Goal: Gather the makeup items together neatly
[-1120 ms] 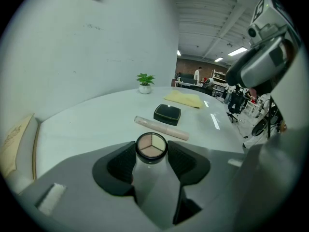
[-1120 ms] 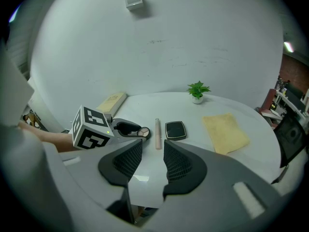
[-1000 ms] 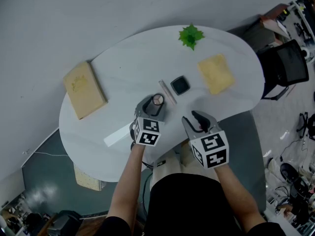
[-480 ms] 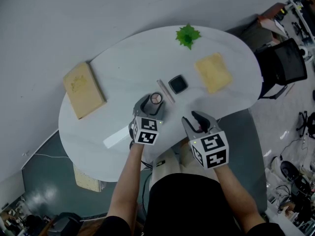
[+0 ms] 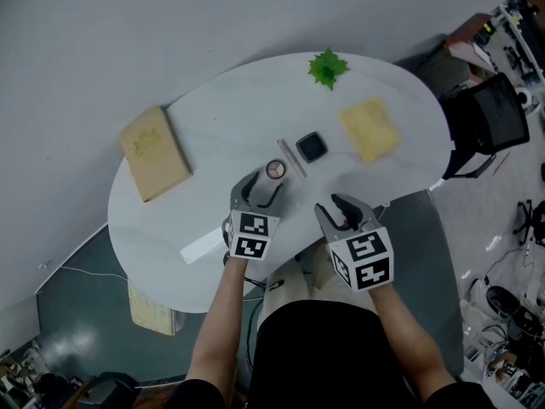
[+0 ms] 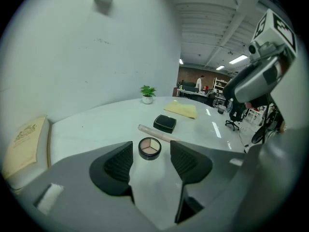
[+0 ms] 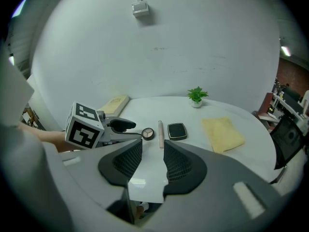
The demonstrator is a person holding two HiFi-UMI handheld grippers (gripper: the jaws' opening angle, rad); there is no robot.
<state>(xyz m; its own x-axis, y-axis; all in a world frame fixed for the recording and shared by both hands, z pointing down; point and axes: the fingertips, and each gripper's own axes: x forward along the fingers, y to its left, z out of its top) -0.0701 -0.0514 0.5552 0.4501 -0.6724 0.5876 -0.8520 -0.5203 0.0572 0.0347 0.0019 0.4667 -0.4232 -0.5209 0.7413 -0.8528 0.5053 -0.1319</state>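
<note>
On the white table (image 5: pixel 221 122) three makeup items lie side by side: a round eyeshadow compact (image 5: pixel 275 169) (image 6: pixel 149 148) (image 7: pixel 147 133), a thin pale stick (image 5: pixel 291 158) (image 6: pixel 155 133) (image 7: pixel 160 134) and a black square compact (image 5: pixel 312 147) (image 6: pixel 165 123) (image 7: pixel 177 131). My left gripper (image 5: pixel 260 187) (image 6: pixel 150 159) hangs just short of the round compact, raised off the table. Its jaws have just been opening and hold nothing. Over the table's near edge, my right gripper (image 5: pixel 345 208) (image 7: pixel 152 154) is open and empty.
A yellow cloth (image 5: pixel 371 129) lies right of the makeup. A small green plant (image 5: pixel 329 65) stands at the far edge. A tan book (image 5: pixel 154 152) sits at the left and a pale strip (image 5: pixel 203 247) near the front left. A black chair (image 5: pixel 490 118) stands right of the table.
The left gripper let go of the round compact, lifted and drew back toward me. The compact stays on the table next to the stick. The right gripper has not moved.
</note>
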